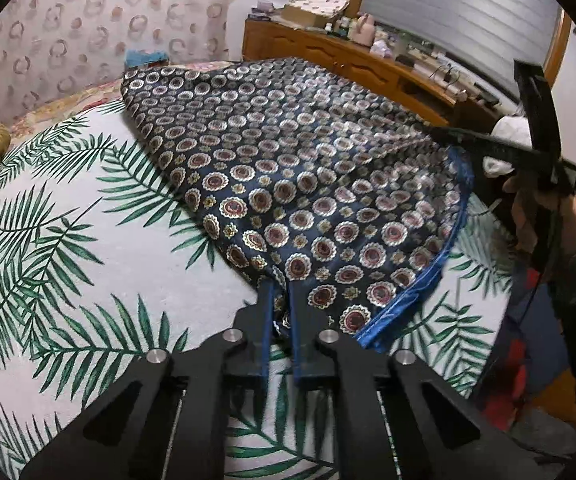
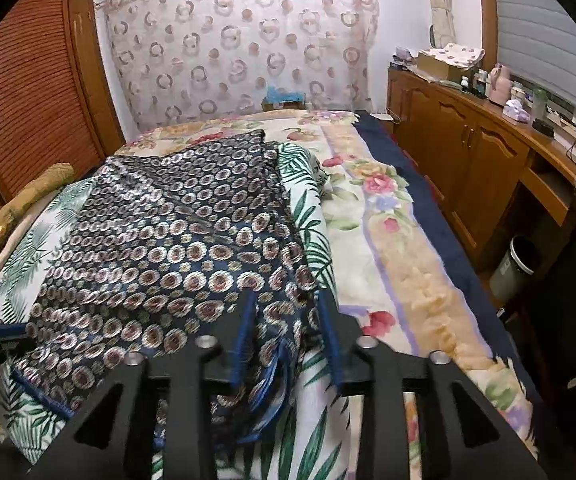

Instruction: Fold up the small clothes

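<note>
Left wrist view: left gripper [image 1: 279,292] clamps patterned garment's [image 1: 308,168] near corner.
Right wrist view: right gripper [image 2: 288,304] spread, garment edge between its fingers.

We are seeing open palm-print bedspread [image 1: 67,272] lying left of the patterned garment [image 1: 288,168], the wooden cabinet [image 2: 468,152] hemming the bed's right.

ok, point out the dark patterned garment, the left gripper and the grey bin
dark blue medallion-print garment [image 1: 288,168]: left wrist view, middle of the spread cloth
left gripper [image 1: 281,296]: left wrist view, between its fingertips, at the cloth's near corner
grey cylindrical waste bin [image 2: 514,270]: right wrist view, its side wall
</note>
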The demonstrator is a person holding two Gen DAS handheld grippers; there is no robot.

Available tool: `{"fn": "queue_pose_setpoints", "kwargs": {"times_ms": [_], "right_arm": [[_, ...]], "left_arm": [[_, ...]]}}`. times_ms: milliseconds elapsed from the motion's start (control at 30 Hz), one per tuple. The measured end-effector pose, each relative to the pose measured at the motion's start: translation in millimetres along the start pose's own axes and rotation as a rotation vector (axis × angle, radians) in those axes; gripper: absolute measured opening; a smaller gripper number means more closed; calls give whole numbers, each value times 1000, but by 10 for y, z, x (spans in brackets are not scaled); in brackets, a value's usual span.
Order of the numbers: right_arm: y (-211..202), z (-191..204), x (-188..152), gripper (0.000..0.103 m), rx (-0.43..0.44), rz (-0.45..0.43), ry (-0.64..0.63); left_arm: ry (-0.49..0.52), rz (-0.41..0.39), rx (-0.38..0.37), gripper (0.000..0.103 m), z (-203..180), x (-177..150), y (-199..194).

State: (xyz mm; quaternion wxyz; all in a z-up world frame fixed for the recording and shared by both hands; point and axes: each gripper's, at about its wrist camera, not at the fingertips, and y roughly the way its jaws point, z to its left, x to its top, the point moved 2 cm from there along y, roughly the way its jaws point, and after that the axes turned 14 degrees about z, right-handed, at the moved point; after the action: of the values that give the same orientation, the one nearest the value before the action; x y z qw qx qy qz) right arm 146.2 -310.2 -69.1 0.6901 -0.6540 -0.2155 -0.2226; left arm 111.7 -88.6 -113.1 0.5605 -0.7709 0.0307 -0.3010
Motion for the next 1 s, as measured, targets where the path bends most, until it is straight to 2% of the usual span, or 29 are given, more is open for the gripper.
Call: {"fn": "queue_pose_setpoints", "kwargs": {"times_ms": [133,300,400,567,767,1000], "right_arm": [[-168,149,-109,50,20,-28,-30],[-371,481,-248,54,94,-46,-106],[-399,673,-332,54,179,-19,-126],[-417,941,-473,54,224,1,-198],[-416,1100,-623,55,207,28,-296],[-154,1094,-580,55,93,104,-364]], "left_arm": [[-10,-59,-48,3,-9,64,-199],[15,-125,-59,3,-113,283,-457],[37,-144,-58,3,-133,421,-523],[22,-149,-68,3,-108,670,-477],[6,-151,-53,2,-75,864,-397],[-15,-162,-57,2,-31,916,-388]]}}
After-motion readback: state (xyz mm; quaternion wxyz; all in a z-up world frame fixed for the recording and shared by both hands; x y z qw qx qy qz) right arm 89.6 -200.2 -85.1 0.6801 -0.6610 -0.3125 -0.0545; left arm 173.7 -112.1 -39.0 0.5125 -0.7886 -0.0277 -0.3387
